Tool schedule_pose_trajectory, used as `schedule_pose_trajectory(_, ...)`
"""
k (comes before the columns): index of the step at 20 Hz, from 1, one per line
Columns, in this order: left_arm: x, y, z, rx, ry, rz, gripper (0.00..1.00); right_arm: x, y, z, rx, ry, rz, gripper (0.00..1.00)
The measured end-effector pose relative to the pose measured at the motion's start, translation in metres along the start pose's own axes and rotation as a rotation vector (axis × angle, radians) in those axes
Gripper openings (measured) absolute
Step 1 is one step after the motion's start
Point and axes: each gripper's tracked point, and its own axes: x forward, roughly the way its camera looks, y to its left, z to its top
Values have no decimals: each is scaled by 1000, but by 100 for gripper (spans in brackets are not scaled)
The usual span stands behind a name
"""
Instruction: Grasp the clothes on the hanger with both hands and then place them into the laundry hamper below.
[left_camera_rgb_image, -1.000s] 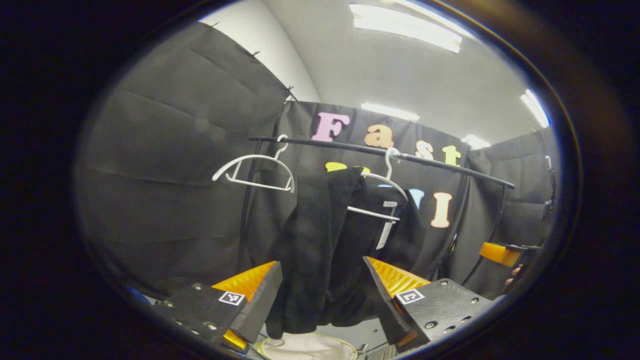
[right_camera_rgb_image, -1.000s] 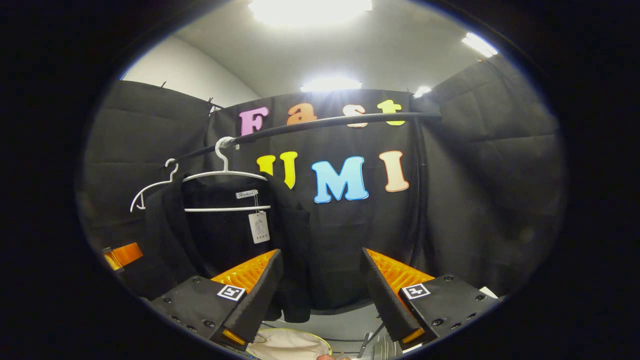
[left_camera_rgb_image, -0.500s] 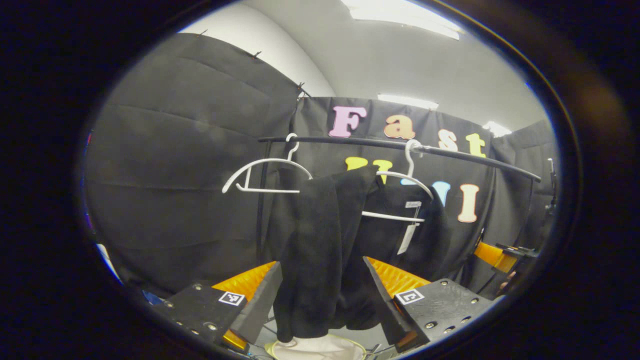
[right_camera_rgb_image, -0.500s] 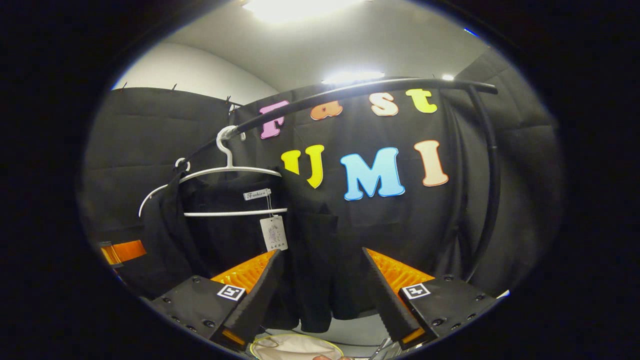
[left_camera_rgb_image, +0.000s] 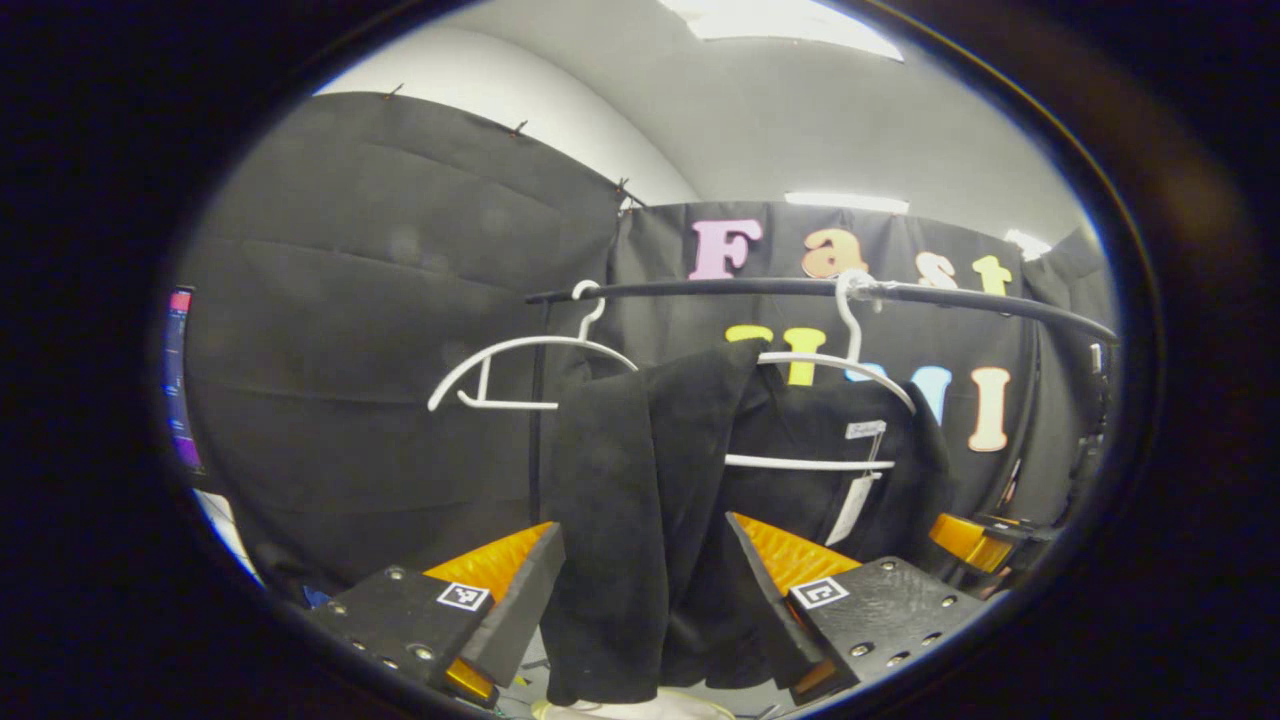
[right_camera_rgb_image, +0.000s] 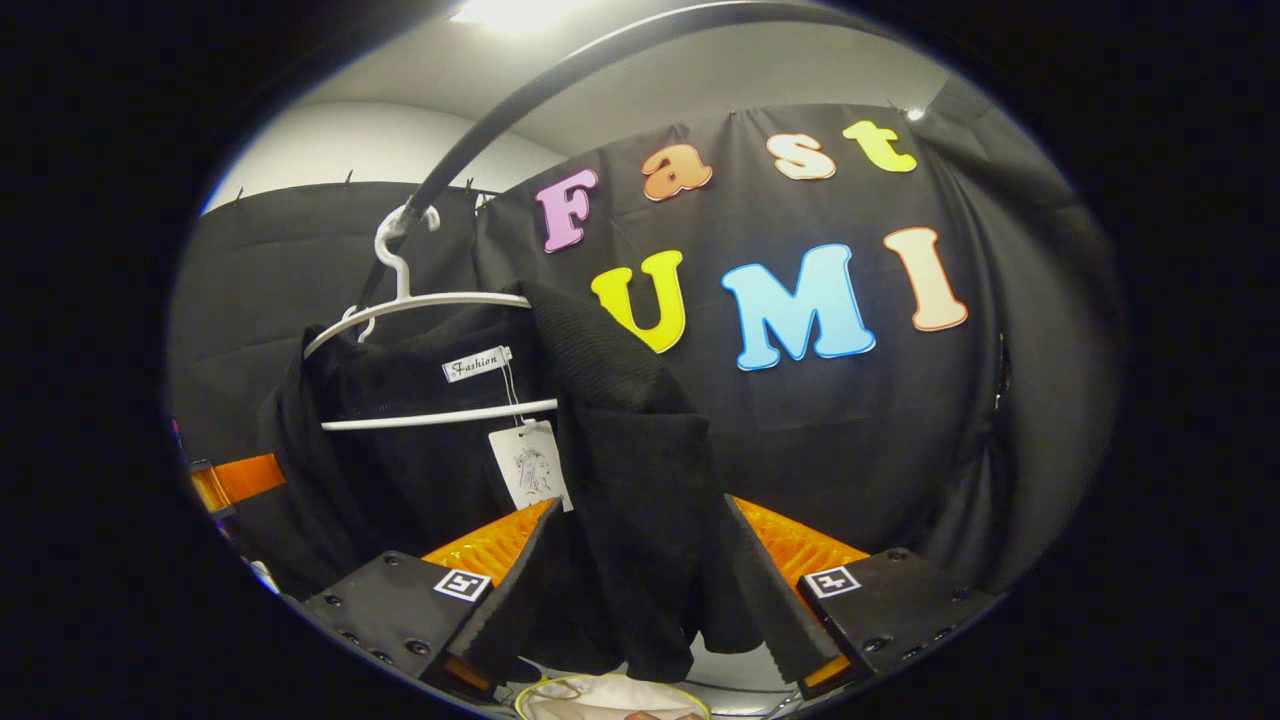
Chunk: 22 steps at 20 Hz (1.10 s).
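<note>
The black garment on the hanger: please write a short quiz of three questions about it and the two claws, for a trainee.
1. True or false: the left claw is shut on the black garment.
2. How many white hangers hang on the rail in the left gripper view: A one, B two, C three?
3. Fill in: below the garment, at the bottom of the right gripper view, lies the rim of the ____.

Key
1. False: both claws, the right claw too, stand open with the fabric hanging between the fingers.
2. B: an empty hanger and the garment's hanger.
3. laundry hamper.
</note>
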Motion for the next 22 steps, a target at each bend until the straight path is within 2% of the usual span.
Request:
schedule_pose_trajectory(1, 4, -5, -1, 6, -8, 5, 93, 8, 2, -3, -4, 7, 21, 98)
schedule_pose_trajectory(2, 9, -9, -3, 14, -12, 12, 93, 14, 5, -6, -9, 14, 36, 93)
schedule_pose_trajectory(3, 13, -10, -5, 18, -14, 25, 93, 21, 9, -10, -15, 26, 51, 93)
schedule_pose_trajectory(4, 16, -8, -7, 14, -12, 41, 93, 25, 11, -12, -18, 32, 61, 98)
schedule_pose_trajectory(10, 36, 1, -16, 4, 13, 133, 94, 51, 20, -17, -42, 49, 73, 98)
schedule_pose_trajectory(16, 53, -13, -22, 70, 33, 126, 93, 72, 27, -16, -22, 52, 80, 98)
schedule_pose_trajectory(21, 71, -16, -27, 59, 40, 124, 94, 83, 25, -13, -22, 38, 88, 98)
schedule_pose_trajectory(22, 73, -17, -28, 60, 39, 125, 89, 84, 24, -11, -15, 36, 90, 96)
